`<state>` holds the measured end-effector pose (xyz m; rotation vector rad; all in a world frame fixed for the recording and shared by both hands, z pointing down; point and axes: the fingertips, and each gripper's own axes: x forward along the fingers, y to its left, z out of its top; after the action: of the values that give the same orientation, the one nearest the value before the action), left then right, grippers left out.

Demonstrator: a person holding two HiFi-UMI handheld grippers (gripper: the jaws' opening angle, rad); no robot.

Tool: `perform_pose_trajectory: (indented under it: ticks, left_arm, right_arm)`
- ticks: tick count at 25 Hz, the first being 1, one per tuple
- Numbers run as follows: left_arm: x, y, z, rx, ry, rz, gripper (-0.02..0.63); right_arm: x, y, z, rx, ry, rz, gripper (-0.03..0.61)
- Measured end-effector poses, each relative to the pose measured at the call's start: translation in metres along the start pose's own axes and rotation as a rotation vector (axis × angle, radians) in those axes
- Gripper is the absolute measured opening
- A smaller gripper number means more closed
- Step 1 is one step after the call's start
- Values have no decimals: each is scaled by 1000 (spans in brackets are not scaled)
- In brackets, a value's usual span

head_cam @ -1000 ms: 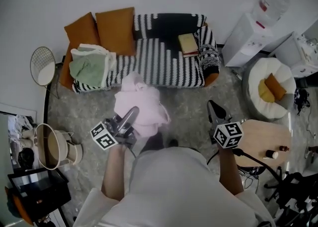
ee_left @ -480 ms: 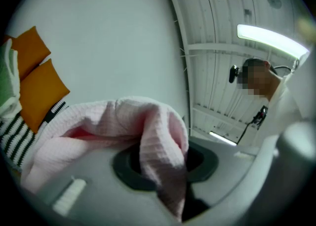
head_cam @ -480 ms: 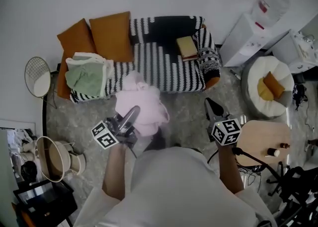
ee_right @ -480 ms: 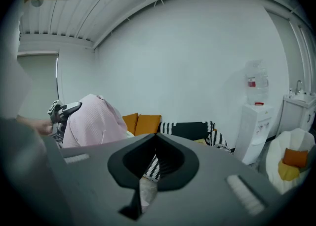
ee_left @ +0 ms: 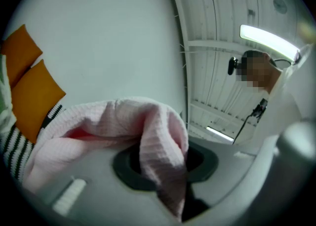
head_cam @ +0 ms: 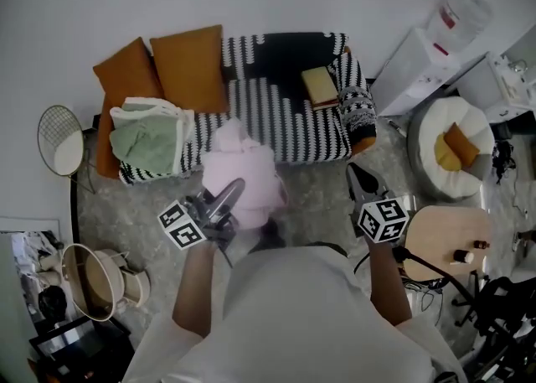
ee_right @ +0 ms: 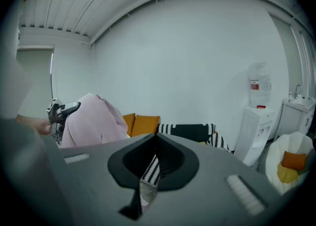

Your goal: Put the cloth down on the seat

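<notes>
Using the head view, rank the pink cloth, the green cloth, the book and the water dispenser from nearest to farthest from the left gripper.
1. pink cloth: clamped in the left gripper itself.
2. green cloth: on the left end of the sofa.
3. book: on the sofa's right end.
4. water dispenser: far right, beyond the sofa.
</notes>
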<state>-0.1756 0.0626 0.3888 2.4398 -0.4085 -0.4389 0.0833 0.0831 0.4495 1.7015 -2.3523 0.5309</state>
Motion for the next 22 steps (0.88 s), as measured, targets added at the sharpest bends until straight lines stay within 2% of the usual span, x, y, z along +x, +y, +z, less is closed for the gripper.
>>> perform_pose_trajectory:
  ticks: [9, 22]
  left_arm:
    - [-7, 30, 20, -5, 29, -19, 101]
    - [4, 59, 33, -17, 26, -8, 101]
  right_arm:
    - [35, 16, 8, 1, 2, -18, 3]
    - [68, 5, 15, 5, 25, -16, 3]
